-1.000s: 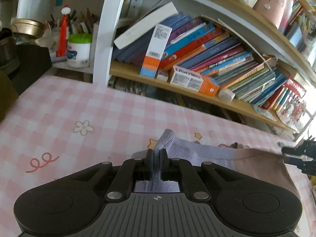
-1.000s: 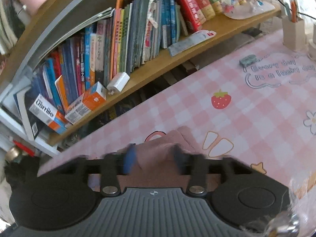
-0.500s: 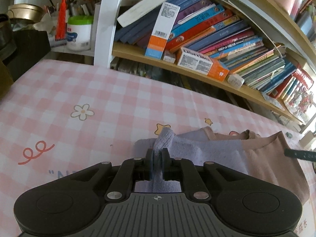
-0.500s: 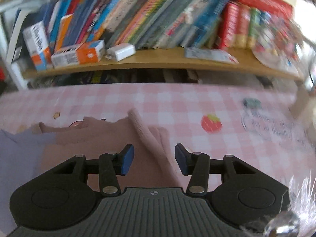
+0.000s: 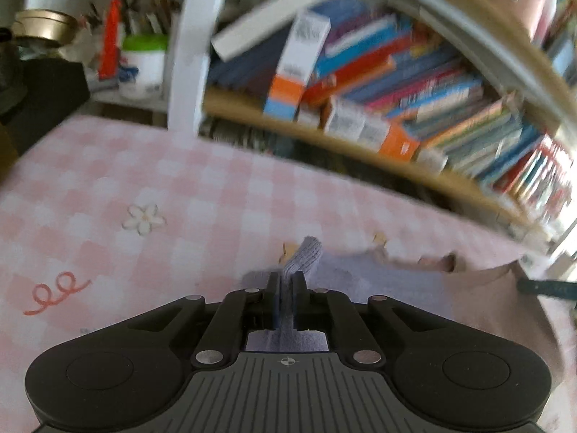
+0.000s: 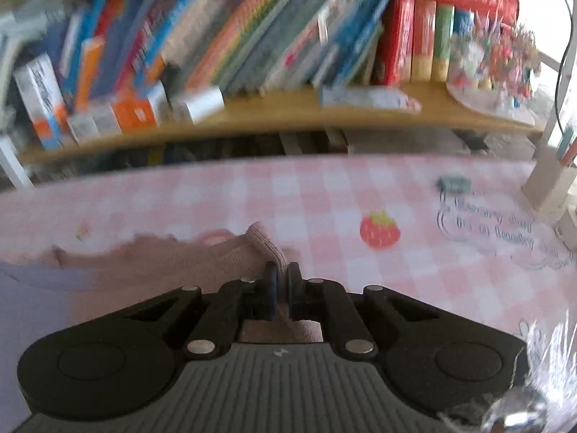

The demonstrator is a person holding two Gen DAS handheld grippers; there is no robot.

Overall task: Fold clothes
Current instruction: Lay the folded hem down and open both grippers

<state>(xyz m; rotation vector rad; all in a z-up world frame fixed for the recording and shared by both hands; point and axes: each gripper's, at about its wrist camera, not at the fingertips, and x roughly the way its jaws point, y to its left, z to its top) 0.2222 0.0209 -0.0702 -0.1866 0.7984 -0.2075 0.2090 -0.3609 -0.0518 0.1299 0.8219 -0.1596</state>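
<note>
A knit garment, lilac at one end [image 5: 378, 278] and dusty pink at the other [image 6: 173, 263], lies across the pink checked tablecloth [image 5: 180, 209]. My left gripper [image 5: 286, 279] is shut on a ribbed lilac edge that sticks up between its fingers. My right gripper [image 6: 282, 274] is shut on a ribbed pink edge of the same garment. The right gripper's dark tip shows at the right edge of the left wrist view [image 5: 548, 287]. Both views are blurred by motion.
A wooden shelf [image 6: 324, 115] packed with books and small boxes runs along the table's far side. A white upright post [image 5: 187, 57], a green-lidded jar [image 5: 144, 61] and dark objects [image 5: 43, 97] stand far left. A beige holder [image 6: 548, 180] stands at right.
My right gripper was open over the pink fabric and has now shut on its ribbed edge. My left gripper stays shut on the lilac edge. Both cameras are moving.
</note>
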